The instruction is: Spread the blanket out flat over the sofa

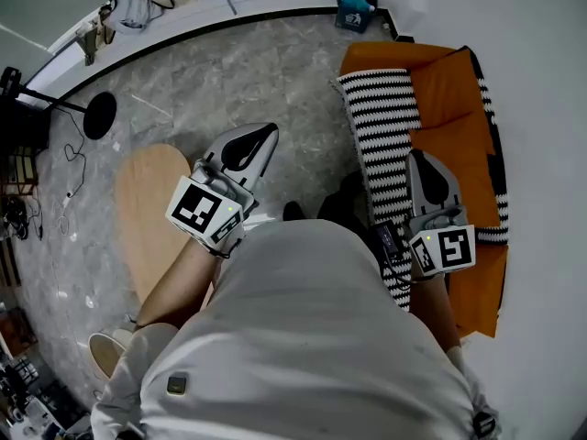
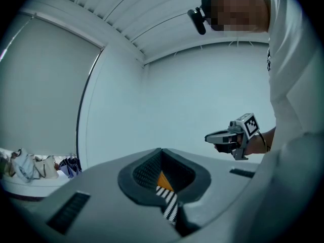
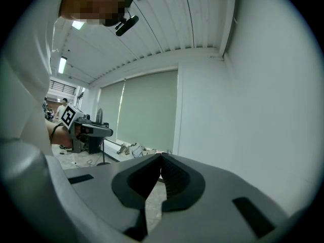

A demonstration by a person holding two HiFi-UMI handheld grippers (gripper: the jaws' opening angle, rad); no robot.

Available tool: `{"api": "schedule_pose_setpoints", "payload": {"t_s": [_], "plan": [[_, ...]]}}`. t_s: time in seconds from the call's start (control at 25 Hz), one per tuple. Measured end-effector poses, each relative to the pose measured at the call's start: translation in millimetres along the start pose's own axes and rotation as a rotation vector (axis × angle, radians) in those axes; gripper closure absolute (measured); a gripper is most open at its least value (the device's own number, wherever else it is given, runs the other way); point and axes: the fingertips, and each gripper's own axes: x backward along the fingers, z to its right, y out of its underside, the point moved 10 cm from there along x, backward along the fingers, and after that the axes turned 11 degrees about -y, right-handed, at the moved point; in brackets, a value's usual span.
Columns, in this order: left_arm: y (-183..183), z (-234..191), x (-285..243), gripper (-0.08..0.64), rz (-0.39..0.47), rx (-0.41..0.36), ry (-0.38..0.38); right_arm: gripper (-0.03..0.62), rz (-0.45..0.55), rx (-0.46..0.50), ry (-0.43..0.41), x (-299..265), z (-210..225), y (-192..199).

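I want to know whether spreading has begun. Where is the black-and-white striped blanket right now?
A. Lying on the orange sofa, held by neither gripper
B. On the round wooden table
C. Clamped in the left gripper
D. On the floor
A: the striped blanket lies along the orange sofa, while the left gripper and the right gripper are both shut with nothing between their jaws.

Your grey left gripper (image 1: 266, 136) and grey right gripper (image 1: 418, 159) both point away from you, well apart, jaws pressed together on nothing. Your bare left forearm (image 1: 179, 287) and right forearm (image 1: 440, 310) reach forward.
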Motion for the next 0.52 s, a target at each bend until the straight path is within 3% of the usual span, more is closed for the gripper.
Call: {"api": "schedule_pose_setpoints", "payload": {"t_s": [0.52], "plan": [[6, -12, 25, 0.551, 0.024, 0.028, -0.005, 0.565, -0.008, 0.009, -0.004, -11, -26, -8]]}}
